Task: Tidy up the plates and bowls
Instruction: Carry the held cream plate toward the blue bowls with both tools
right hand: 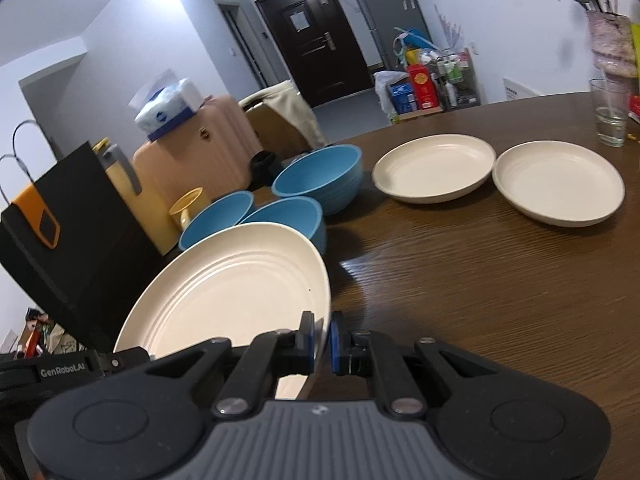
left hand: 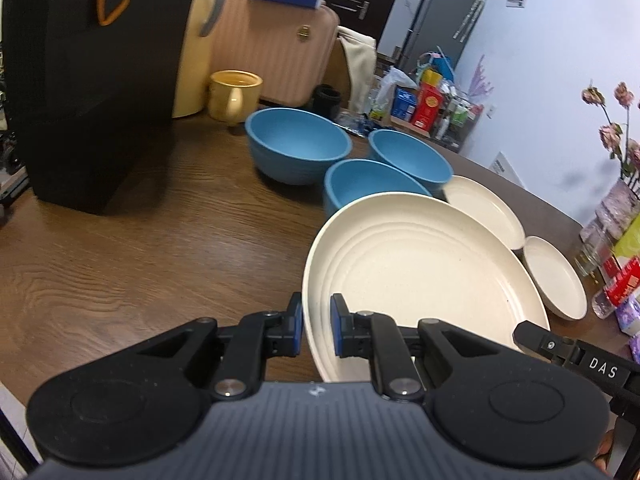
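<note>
A large cream plate (left hand: 420, 276) is held tilted above the wooden table (left hand: 140, 260). My left gripper (left hand: 316, 330) straddles its left rim, with a gap showing between pads and rim. My right gripper (right hand: 321, 340) is shut on the same plate (right hand: 232, 292) at its right rim. Three blue bowls (left hand: 296, 144) (left hand: 408, 156) (left hand: 368, 184) stand behind the plate. Two more cream plates (right hand: 434, 166) (right hand: 558, 182) lie on the table at the right.
A black paper bag (left hand: 92, 80), a yellow mug (left hand: 234, 94) and a cream jug (left hand: 196, 48) stand at the left rear. A glass (right hand: 610, 112) and a flower vase (right hand: 610, 40) stand at the right edge. A pink suitcase (left hand: 272, 48) is behind the table.
</note>
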`<state>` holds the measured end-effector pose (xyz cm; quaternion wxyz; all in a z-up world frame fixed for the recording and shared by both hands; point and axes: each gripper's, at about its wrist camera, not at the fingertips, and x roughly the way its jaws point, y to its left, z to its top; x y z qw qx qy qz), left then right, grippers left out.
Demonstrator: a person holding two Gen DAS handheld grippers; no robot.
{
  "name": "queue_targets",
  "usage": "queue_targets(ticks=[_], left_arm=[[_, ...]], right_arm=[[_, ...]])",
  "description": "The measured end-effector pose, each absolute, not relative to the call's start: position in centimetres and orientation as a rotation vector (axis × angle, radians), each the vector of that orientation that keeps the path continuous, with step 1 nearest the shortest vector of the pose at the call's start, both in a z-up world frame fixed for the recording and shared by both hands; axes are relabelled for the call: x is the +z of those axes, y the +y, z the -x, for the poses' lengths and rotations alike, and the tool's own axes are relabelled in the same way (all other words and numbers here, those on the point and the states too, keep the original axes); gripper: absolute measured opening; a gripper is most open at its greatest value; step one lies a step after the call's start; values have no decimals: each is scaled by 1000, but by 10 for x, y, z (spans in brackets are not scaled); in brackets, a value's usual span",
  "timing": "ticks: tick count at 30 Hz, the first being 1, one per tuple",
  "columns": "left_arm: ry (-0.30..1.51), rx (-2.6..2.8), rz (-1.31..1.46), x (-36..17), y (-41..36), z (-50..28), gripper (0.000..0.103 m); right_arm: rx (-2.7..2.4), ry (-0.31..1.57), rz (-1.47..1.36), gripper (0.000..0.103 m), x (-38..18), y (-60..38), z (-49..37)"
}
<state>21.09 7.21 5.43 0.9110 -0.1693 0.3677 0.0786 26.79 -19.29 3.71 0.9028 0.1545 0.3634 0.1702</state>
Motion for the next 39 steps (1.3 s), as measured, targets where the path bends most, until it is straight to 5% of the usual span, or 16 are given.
queue_targets(ticks=[39], left_arm=[[874,271,406,-23,184,-244,14]], right_arm=[[400,879,-186,9,-30,-62,-311]])
